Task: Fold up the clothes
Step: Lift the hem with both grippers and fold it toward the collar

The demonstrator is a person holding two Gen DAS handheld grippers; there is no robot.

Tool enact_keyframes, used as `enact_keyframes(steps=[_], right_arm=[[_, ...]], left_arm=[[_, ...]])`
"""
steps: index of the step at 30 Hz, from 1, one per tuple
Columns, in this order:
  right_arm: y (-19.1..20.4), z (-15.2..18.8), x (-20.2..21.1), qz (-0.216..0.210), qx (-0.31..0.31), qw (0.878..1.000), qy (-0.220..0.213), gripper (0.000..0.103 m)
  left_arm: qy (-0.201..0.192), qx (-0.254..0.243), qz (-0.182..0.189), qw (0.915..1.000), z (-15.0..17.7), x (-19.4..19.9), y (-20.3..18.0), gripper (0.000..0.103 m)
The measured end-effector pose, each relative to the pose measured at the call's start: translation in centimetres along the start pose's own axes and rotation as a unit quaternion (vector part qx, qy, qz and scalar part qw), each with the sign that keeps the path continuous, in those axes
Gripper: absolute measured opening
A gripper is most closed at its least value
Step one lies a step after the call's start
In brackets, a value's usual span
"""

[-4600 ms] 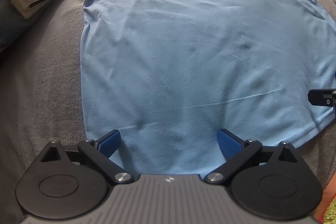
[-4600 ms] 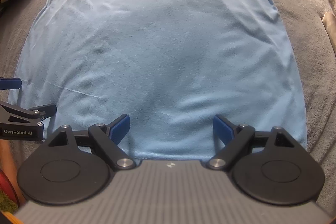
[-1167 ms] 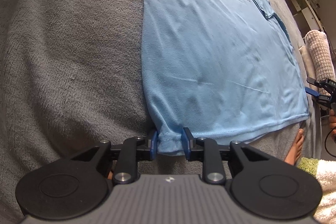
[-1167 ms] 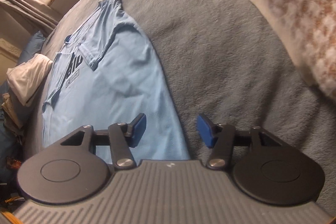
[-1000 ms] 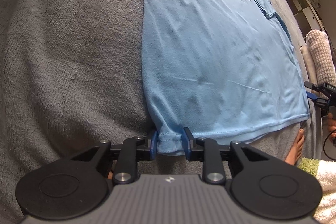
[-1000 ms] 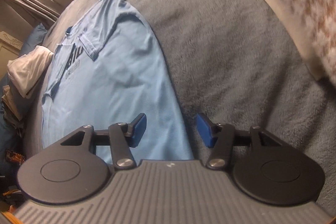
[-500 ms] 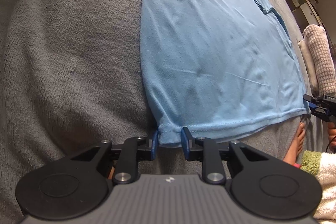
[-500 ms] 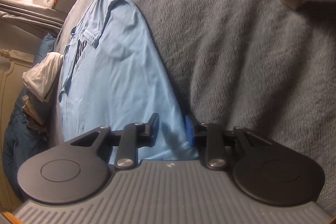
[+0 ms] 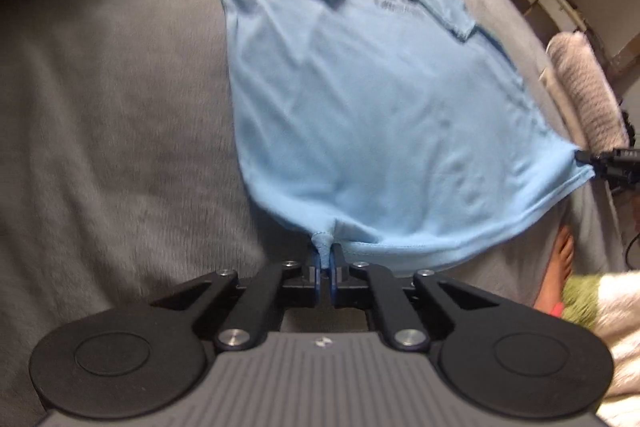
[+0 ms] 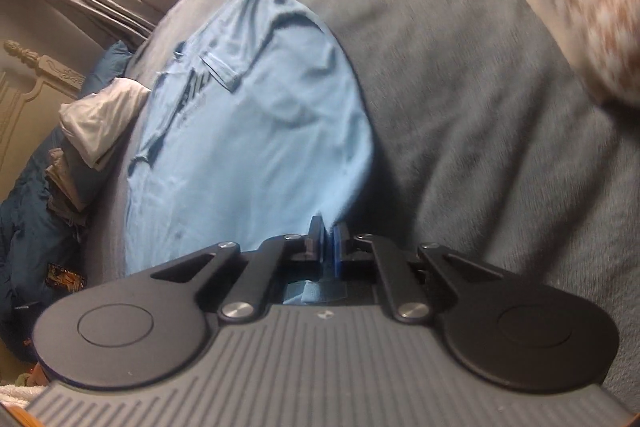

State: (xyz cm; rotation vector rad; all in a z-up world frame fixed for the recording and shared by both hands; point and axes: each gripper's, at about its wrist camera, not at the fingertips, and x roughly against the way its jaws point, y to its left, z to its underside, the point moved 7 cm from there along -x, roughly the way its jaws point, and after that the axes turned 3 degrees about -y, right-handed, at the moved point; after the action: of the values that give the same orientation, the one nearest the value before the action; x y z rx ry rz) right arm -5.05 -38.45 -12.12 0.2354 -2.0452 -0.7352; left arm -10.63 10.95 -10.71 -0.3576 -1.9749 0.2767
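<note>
Item: shirt (image 9: 380, 115), long axis running away from us; our left hand-held gripper (image 9: 325, 265) and right hand-held gripper (image 10: 327, 247) each pinch a hem corner.

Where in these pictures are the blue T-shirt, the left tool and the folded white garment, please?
blue T-shirt (image 9: 380, 131): left wrist view, middle of its body.
left tool (image 9: 325, 263): left wrist view, between its fingertips.
folded white garment (image 10: 100, 119): right wrist view, its top fold.

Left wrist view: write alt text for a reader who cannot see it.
The left gripper is shut on one bottom corner of a light blue T-shirt spread on a grey blanket. At the right edge, the right gripper pinches the other bottom corner, and the hem sags between them. A bare foot shows at lower right.
</note>
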Motion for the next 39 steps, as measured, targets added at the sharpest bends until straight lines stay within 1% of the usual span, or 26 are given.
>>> enact_keyframes(steps=[2, 4, 6, 8, 9, 12, 14, 16, 20, 23, 29, 35, 39], right_arm=[[1.4, -1.4, 0.6, -0.004, 0.02, 1.0, -0.011, 0.003], [2.9, -3.0, 1.0, -0.008, 0.043, 0.999, -0.02, 0.002], [4.5, -4.9, 1.2, 0.0, 0.07, 0.997, -0.029, 0.002], [6.1, -7.1, 1.2, 0.008, 0.093, 0.995, -0.039, 0.002], [6.9, -8.3, 1.1, 0.014, 0.107, 0.993, -0.047, 0.002], [9.5, -12.3, 0.3, 0.033, 0.14, 0.987, -0.074, 0.002], [11.0, -15.0, -0.6, 0.046, 0.156, 0.983, -0.084, 0.002], [12.2, -17.5, -1.9, 0.062, 0.172, 0.979, -0.087, 0.002], [13.4, -21.3, -5.2, 0.098, 0.201, 0.971, -0.086, 0.002], [13.4, -23.4, -7.6, 0.116, 0.208, 0.967, -0.092, 0.002], [11.5, -26.7, -11.7, 0.117, 0.166, 0.973, -0.112, 0.002], [9.6, -28.3, -16.5, 0.115, 0.133, 0.978, -0.108, 0.002], [8.5, -28.7, -19.8, 0.12, 0.125, 0.98, -0.097, 0.002]], left_arm=[[-0.021, 0.01, 0.006, 0.9997, -1.7, 1.1, 0.0, 0.005], [-0.043, 0.022, 0.0, 0.9988, -4.8, 1.4, -0.1, 0.005], [-0.066, 0.032, -0.008, 0.9973, -7.9, 1.9, -0.1, 0.005], [-0.087, 0.026, -0.021, 0.9956, -10.8, 3.1, 0.2, 0.005], [-0.098, 0.015, -0.031, 0.9946, -12.6, 3.8, 0.3, 0.005], [-0.123, -0.007, -0.057, 0.9907, -17.9, 3.6, -0.4, 0.005], [-0.136, -0.017, -0.078, 0.9874, -21.3, 3.1, -0.7, 0.005], [-0.145, -0.024, -0.1, 0.9841, -24.6, 2.1, -0.8, 0.005], [-0.159, -0.029, -0.128, 0.9785, -29.2, -0.8, -0.3, 0.005], [-0.167, -0.009, -0.128, 0.9776, -31.1, -3.5, 0.8, 0.005], [-0.17, 0.042, -0.125, 0.9765, -33.5, -8.5, 4.4, 0.005], [-0.184, 0.058, -0.114, 0.9746, -35.3, -11.7, 6.3, 0.005], [-0.172, 0.068, -0.111, 0.9764, -35.5, -14.2, 7.8, 0.005]])
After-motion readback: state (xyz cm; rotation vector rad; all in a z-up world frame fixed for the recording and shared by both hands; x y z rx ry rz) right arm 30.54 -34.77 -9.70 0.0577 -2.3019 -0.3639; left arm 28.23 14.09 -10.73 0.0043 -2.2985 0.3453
